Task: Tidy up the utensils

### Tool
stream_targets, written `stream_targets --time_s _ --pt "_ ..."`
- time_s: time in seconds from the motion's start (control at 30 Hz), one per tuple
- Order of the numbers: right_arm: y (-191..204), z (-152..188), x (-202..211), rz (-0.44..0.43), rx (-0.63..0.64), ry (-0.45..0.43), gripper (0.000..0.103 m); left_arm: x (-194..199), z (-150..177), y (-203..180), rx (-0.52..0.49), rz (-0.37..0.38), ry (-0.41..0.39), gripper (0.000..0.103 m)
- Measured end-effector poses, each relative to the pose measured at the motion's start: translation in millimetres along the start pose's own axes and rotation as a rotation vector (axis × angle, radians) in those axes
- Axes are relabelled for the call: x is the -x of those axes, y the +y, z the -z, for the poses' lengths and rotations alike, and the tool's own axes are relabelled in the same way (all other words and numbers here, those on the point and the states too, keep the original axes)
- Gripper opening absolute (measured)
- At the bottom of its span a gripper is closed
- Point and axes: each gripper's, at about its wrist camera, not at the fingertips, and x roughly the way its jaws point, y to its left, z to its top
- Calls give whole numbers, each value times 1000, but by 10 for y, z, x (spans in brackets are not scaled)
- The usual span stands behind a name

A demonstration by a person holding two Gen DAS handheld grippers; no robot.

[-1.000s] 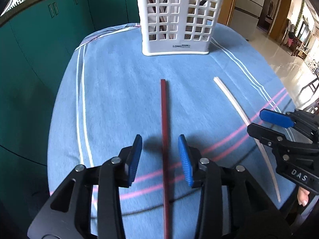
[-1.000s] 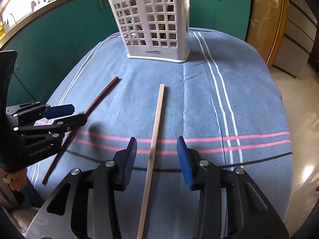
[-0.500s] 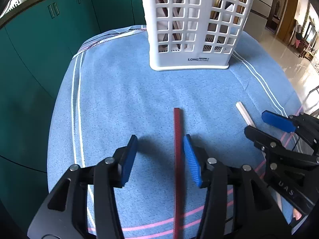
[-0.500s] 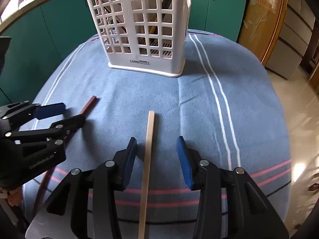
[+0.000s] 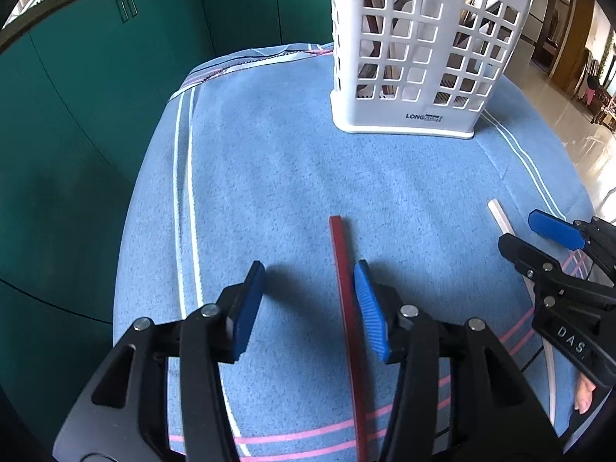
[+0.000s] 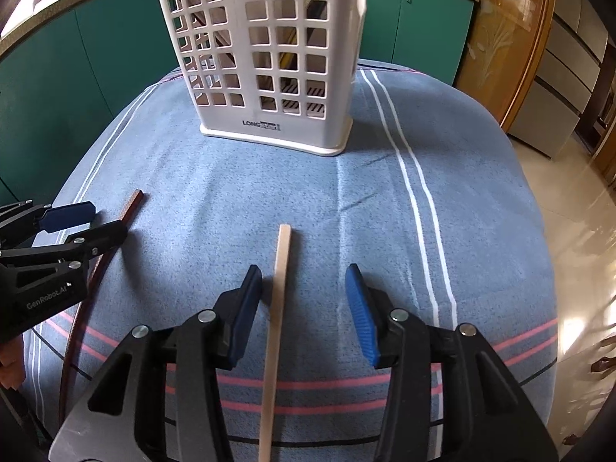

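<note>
A dark red chopstick (image 5: 344, 288) lies flat on the blue cloth between the open jaws of my left gripper (image 5: 310, 300), close to the right pad. It also shows in the right wrist view (image 6: 127, 211). A pale wooden chopstick (image 6: 279, 281) lies between the open jaws of my right gripper (image 6: 304, 300), nearer the left pad; its tip shows in the left wrist view (image 5: 498, 217). A white lattice utensil basket (image 5: 419, 50), also in the right wrist view (image 6: 265, 57), stands upright ahead with several utensils inside.
The blue striped cloth (image 6: 385, 211) covers a rounded table whose edges drop off left and right. Green cabinets (image 5: 96, 77) stand behind and to the left. The right gripper (image 5: 558, 269) shows at the right of the left wrist view; the left gripper (image 6: 50, 246) shows at the left of the right wrist view.
Both grippers have moved forward along their chopsticks toward the basket, which looms larger. The chopstick tips now lie just ahead of the pads. Both jaws stay open.
</note>
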Motion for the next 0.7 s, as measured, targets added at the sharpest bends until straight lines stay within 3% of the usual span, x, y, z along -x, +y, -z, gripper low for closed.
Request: stream_targets --time_s 0.13,0.4,0.6,0.7 --pt "10 -3 4 0 -2 -5 51 -3 -11 -36 -9 -12 -2 49" --pt "36 -60 -36 -9 8 -8 51 -12 -71 -110 -24 -25 5 52" --pt "126 -48 -9 -56 44 -8 26 36 -46 -184 -35 15 13 34" --pt "158 -24 6 -63 48 -8 20 58 -29 -238 -46 20 11 26"
